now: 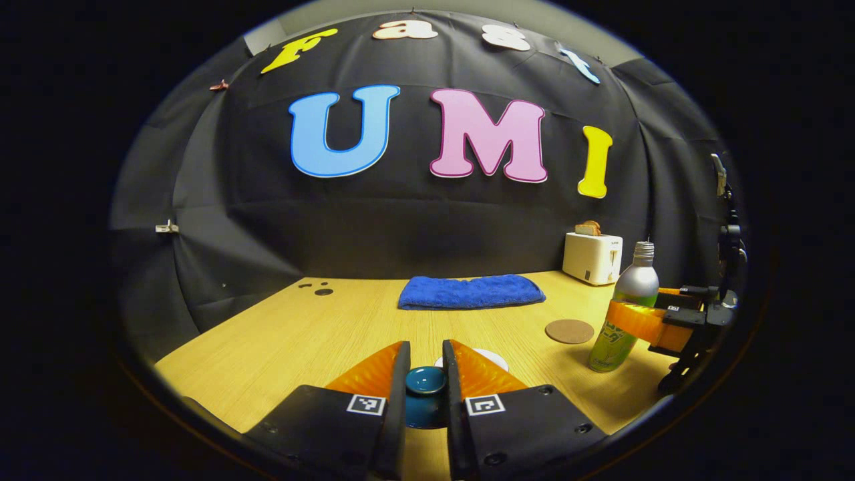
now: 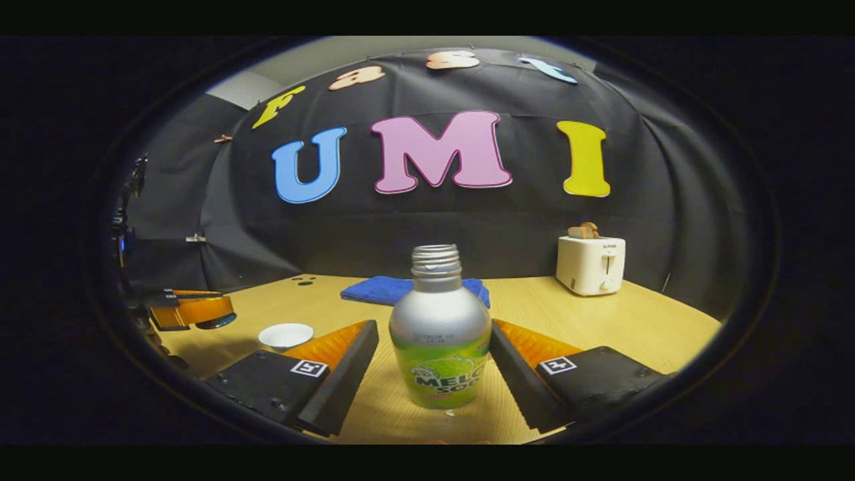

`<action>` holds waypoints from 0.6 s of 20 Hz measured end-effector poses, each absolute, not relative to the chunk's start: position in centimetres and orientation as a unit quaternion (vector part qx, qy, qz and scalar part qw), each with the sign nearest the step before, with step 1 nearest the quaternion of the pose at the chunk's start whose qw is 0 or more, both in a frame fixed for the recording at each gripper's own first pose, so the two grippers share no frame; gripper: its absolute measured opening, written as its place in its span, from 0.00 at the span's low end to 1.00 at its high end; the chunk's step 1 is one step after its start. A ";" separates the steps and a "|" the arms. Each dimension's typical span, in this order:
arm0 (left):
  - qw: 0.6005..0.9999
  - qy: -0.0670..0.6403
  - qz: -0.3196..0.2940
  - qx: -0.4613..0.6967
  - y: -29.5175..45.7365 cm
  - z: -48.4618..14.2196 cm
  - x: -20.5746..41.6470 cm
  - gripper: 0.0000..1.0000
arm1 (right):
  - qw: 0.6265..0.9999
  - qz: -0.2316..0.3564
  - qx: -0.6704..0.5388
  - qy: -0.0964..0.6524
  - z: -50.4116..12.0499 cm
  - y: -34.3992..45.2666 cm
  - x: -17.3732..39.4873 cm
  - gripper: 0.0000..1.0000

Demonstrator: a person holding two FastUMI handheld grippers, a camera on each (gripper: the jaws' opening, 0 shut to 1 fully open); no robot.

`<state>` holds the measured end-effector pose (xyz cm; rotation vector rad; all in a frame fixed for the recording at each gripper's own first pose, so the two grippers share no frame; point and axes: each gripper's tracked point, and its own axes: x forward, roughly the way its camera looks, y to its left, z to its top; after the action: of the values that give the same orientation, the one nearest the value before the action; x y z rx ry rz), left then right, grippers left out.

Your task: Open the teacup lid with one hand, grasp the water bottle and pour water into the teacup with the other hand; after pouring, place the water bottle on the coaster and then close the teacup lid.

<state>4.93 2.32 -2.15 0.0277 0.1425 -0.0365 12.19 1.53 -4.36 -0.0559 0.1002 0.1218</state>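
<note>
The left gripper (image 1: 425, 364) clamps the lid (image 1: 425, 381); the right gripper (image 2: 434, 347) is spread around the bottle (image 2: 439, 334) — coaster (image 1: 569, 331), towel (image 1: 471, 292) and toaster (image 1: 592, 258) beyond it.

Left gripper view: low over the counter (image 1: 280, 334), facing the back wall. Right gripper view: same heading, further right. Shared: blue towel (image 1: 471, 292), toaster (image 2: 590, 264).

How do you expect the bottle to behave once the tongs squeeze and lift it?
The bottle looks smooth and rounded, so it may slip. It is tall with a narrow base, so probably tippy. Its cap is off, so tilting could spill any contents.
</note>
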 end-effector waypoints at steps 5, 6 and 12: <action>0.996 0.082 -0.022 0.013 2.7 -2.9 4.2 0.29 | 0.996 0.050 -0.015 0.072 -5.9 1.2 13.8 0.98; 0.996 0.082 -0.024 0.013 2.7 -3.0 4.2 0.29 | 0.996 0.046 -0.016 0.074 -6.0 1.2 13.9 0.99; 0.997 0.075 -0.029 0.019 2.7 -2.6 4.3 0.29 | 0.997 0.027 -0.032 0.071 -6.0 0.6 14.6 0.82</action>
<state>4.28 2.72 -2.56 0.0389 0.1499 -0.0591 14.58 0.65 -5.96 -0.0631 0.1424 0.0531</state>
